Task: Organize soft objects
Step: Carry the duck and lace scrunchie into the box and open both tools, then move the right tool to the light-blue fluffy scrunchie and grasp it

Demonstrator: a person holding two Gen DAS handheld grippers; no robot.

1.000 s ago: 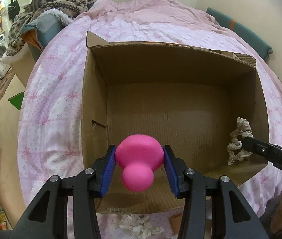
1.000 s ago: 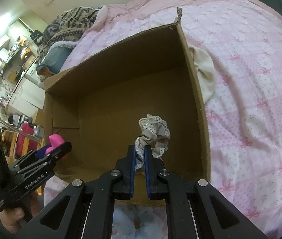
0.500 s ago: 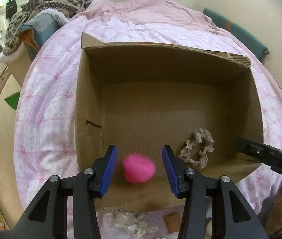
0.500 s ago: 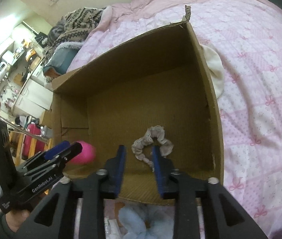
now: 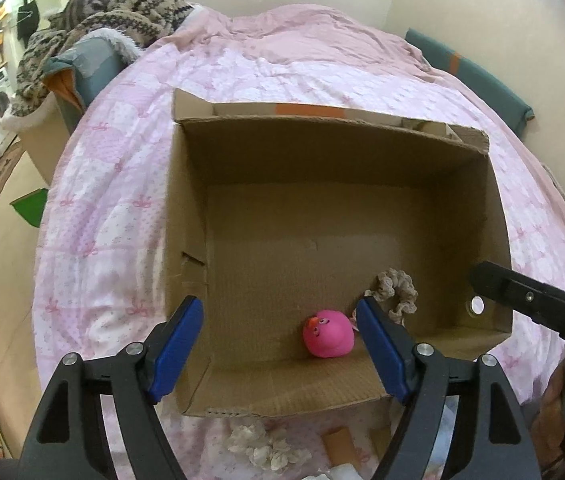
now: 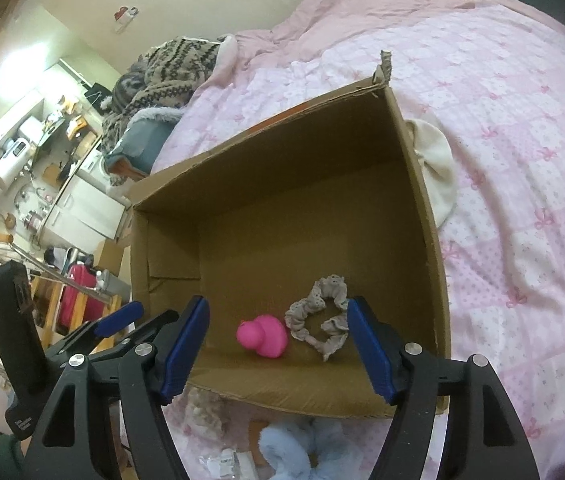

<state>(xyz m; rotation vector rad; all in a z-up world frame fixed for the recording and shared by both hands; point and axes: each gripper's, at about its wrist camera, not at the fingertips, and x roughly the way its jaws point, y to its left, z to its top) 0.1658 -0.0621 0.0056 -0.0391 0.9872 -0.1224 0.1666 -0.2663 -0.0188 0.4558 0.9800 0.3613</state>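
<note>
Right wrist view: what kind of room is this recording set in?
Most likely a bedroom in a small flat: the cardboard box sits on a bed with a pink quilt, a patterned knit blanket is heaped at its far end, and kitchen counters show beyond.

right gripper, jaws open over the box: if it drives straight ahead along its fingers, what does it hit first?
Most likely the beige scrunchie, which lies on the cardboard box floor between the right gripper fingers' line; the pink toy sits just left of it. Depth is unclear, so it could reach bare floor first.
</note>
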